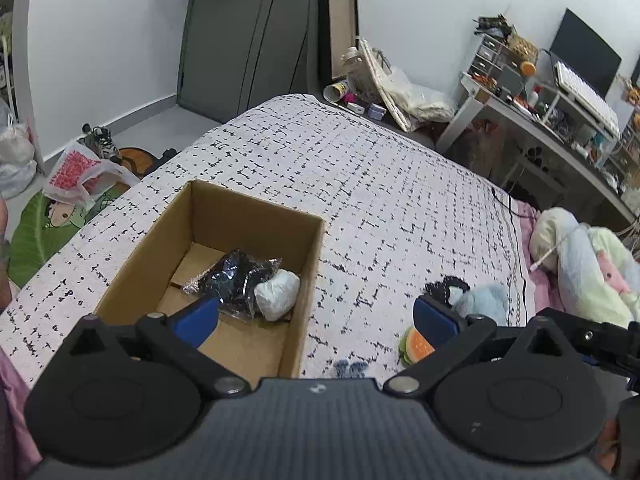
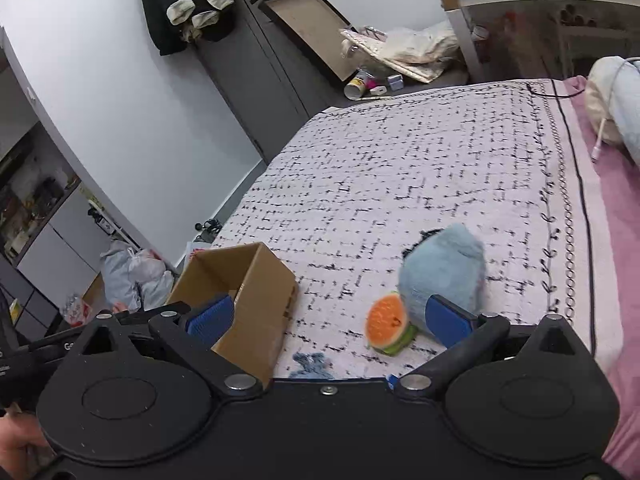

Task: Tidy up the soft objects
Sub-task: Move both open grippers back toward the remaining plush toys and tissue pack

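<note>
Cardboard, brown and corrugated, forms the open rectangular box [image 1: 224, 240] that sits near the left edge of the white black-flecked bedspread [image 1: 380, 184]; beyond that edge the bed drops to a floor crowded with plastic bags [image 1: 80, 172]. The box's long axis runs away from the left wrist camera, and inside, against its right wall, lie a crinkled black plastic-wrapped bundle [image 1: 230, 280] and a white wadded soft lump [image 1: 278, 294], touching each other. Right of the box the spread is bare and wide up to its chain-patterned border [image 2: 560, 240], where pink sheet [image 2: 616, 216] begins. On that open stretch a fluffy light-blue plush toy [image 2: 444, 276] stands just beside a round orange-and-green watermelon-slice plush [image 2: 388, 326], whose cut face tilts toward the box. Left gripper [image 1: 316, 320] is spread wide, holding nothing. Right gripper [image 2: 328, 320] is also fully spread and empty, its right pad in front of the blue plush.
</note>
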A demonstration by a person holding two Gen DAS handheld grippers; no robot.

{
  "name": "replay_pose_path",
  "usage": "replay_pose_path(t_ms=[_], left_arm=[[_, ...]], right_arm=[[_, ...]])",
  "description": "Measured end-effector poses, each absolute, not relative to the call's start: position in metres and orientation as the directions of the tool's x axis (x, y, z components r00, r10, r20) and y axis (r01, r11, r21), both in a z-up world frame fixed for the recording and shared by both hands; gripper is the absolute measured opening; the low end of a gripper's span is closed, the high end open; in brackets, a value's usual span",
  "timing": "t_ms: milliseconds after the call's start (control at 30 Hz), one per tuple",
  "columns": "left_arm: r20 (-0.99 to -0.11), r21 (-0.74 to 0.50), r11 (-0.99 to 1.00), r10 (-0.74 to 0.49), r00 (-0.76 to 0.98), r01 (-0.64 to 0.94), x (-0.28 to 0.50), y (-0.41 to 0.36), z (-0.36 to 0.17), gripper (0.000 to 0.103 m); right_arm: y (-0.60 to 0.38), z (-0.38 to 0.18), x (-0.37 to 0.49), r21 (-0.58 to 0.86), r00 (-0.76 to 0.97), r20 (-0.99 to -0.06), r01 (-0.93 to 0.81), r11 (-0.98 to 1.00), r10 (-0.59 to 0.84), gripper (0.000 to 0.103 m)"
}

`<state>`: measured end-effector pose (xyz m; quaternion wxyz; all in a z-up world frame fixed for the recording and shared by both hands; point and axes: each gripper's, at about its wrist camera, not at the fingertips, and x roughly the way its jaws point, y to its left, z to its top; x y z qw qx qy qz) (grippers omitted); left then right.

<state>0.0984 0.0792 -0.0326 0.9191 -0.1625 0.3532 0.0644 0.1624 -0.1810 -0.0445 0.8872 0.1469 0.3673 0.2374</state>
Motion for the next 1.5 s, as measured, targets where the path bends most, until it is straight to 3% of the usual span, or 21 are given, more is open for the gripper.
replay_pose_path(t_ms=[600,867,1100,1333,1500], left_arm=[[-0.735,-0.178,0.956,0.027,0.678,-0.232,0.092,0.038,-0.03,0.102],[-0.736,-0.19,0.951,0.027,0.676,-0.244,0.089,0.03,-0.034,0.1],[-0.738,-0.208,0.945,0.018,0.675,-0.253,0.096,0.018,-0.041,0.084],[-0.771,-0.227,0.935,-0.001,0.637,-0.273,0.107,0.004,-0.064,0.075],[-0.795,-0.23,0.924,0.001,0.607,-0.304,0.112,-0.002,-0.083,0.072]], right_arm=[[-0.217,-0.069,0.145,0.509,0.613,-0.588,-0.226,0.831,0.527,0.103],[-0.23,-0.094,0.152,0.547,0.561,-0.645,-0.136,0.826,0.52,0.103],[-0.24,-0.113,0.162,0.594,0.491,-0.67,-0.094,0.799,0.557,0.102],[-0.239,-0.13,0.165,0.628,0.425,-0.688,-0.06,0.776,0.589,0.101],[-0.241,-0.147,0.17,0.647,0.372,-0.709,0.006,0.762,0.599,0.09]])
